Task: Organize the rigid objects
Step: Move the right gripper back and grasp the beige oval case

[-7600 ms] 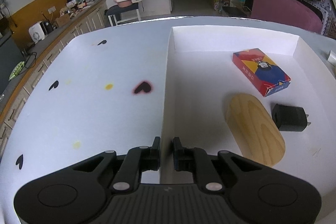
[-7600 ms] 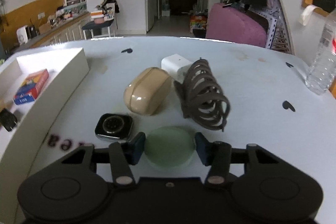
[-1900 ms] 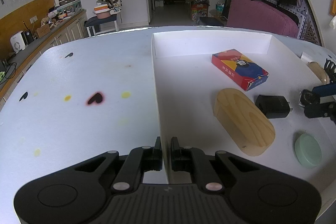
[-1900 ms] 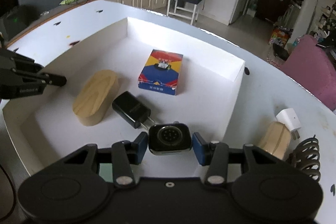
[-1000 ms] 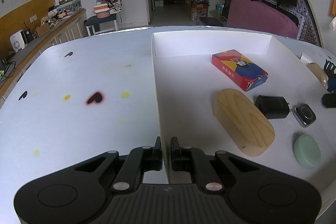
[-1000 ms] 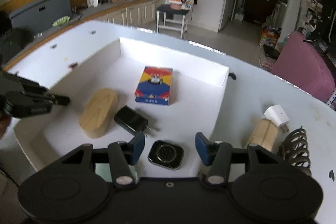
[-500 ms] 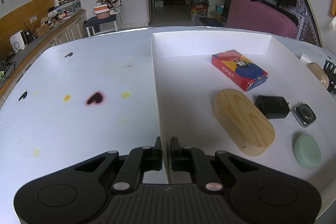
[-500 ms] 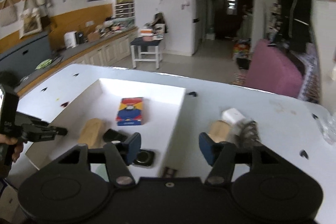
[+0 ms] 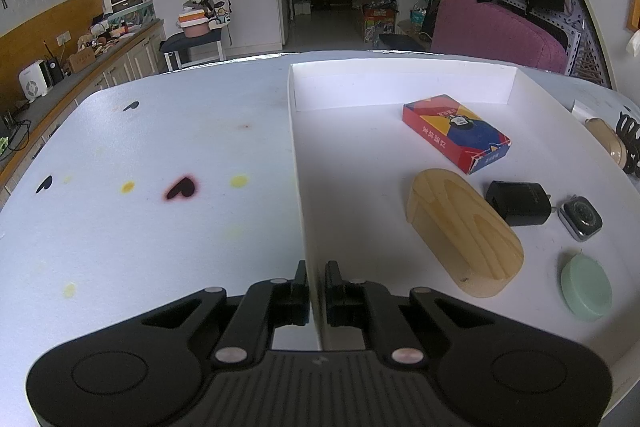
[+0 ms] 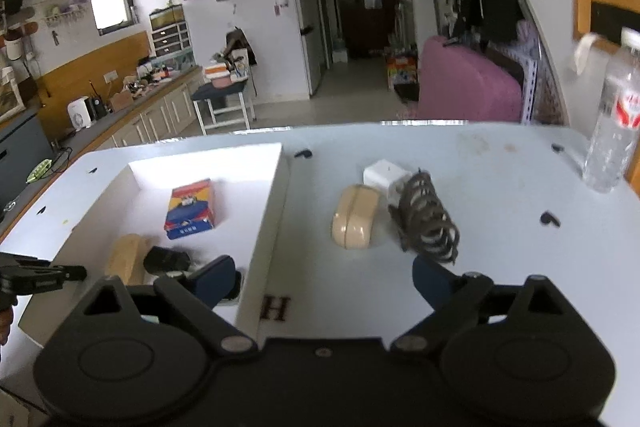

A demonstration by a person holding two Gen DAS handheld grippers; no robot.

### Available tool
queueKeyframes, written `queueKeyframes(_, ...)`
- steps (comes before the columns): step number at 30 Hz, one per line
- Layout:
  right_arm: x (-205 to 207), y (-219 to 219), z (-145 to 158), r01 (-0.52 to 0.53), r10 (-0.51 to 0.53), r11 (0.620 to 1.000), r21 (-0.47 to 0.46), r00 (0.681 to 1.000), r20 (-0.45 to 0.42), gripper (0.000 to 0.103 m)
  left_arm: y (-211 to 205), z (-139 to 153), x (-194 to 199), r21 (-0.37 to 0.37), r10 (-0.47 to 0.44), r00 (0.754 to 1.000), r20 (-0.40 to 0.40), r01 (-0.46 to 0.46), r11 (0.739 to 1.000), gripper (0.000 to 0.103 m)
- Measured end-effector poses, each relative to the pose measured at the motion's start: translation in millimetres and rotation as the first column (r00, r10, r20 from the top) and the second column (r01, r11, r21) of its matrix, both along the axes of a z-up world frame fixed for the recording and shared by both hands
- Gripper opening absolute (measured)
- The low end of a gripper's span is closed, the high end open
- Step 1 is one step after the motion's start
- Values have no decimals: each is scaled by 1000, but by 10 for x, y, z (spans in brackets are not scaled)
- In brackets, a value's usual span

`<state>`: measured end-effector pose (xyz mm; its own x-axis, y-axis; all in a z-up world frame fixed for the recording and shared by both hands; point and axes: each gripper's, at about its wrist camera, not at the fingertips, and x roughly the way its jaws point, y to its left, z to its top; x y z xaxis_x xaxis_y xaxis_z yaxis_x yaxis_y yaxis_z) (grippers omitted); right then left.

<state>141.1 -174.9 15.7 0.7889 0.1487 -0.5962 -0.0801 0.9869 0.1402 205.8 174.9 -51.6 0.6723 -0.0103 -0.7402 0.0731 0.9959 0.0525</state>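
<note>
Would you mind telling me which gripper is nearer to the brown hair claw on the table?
Right. The right gripper hangs open just short of the brown hair claw. The left gripper is clamped on the white tray wall, on the tray's far side from it.

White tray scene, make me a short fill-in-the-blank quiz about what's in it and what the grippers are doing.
1. The left gripper is shut on the white tray's ____.
2. The right gripper is ____ and holds nothing.
3. The smartwatch lies in the tray beside the black ____.
4. The brown hair claw lies ____ the tray.

Answers: wall; open; charger; outside
</note>
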Motion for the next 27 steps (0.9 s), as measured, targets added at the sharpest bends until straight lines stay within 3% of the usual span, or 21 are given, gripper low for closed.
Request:
queueKeyframes(7, 431, -50, -204, 36, -32, 997, 66, 997, -66, 83, 6, 8, -1, 3, -2, 1000, 2, 2, 1000, 7)
queueKeyframes(11, 773, -52, -340, 90, -81, 994, 65, 989, -126, 69, 10, 12, -9, 5, -3, 1000, 4, 3, 1000, 7)
queueKeyframes(17, 1159, -88, -473, 163, -146, 983, 83, 972, -185, 61, 10, 11, -11, 5, -3, 1000, 4, 3, 1000, 7)
queueKeyframes(20, 1293, -115, -529, 187, -162, 977, 104, 964, -212, 59, 8, 11, -11, 6, -3, 1000, 4, 3, 1000, 7)
queueKeyframes(23, 1368, -93, -565, 183, -158, 978, 97, 962, -224, 46, 9, 10, -11, 6, -3, 1000, 4, 3, 1000, 7)
queueKeyframes(27, 1367, -66, -578, 170, -147, 982, 87, 963, -225, 43, 7, 9, -11, 6, -3, 1000, 4, 3, 1000, 7)
